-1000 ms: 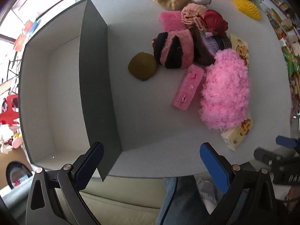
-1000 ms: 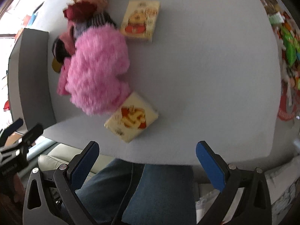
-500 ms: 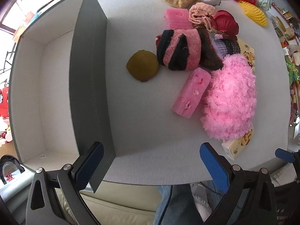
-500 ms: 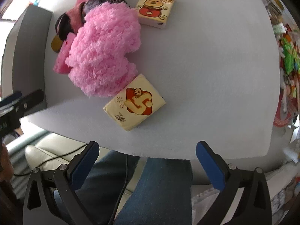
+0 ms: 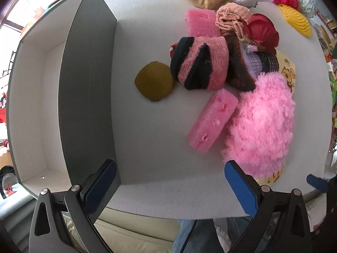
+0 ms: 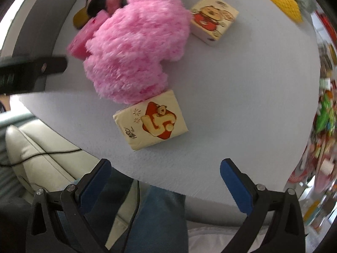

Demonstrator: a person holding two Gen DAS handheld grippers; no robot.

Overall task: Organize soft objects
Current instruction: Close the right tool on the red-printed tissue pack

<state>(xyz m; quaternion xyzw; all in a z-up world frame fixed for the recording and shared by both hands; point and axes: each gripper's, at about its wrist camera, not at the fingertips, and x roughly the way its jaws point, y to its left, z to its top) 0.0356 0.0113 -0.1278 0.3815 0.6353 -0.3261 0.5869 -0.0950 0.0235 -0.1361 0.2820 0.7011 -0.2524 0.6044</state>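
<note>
- Both grippers empty. Left gripper point(image 5: 168, 184) has jaws spread wide over the near table point(image 5: 147, 139) edge, holding nothing; right gripper point(image 6: 165, 184) likewise agape, low over the near rim.
- Soft objects lie loose on the table, none boxed: fluffy pink item point(image 5: 261, 126), pink sponge point(image 5: 212, 122), olive pad point(image 5: 154, 81), striped knit point(image 5: 200, 63), more piled beyond.
- Tissue pack point(image 6: 150, 120) sits just ahead of my right gripper, touching the fluffy pink item point(image 6: 134, 50); second pack point(image 6: 212, 19) farther off.
- Risk, my estimate: the pack lies near the table edge; a shallow approach may nudge it off. Closing on it could also snag the fluff.
- Grey box point(image 5: 88, 97) stands at the left, white interior, nothing visible inside it.
</note>
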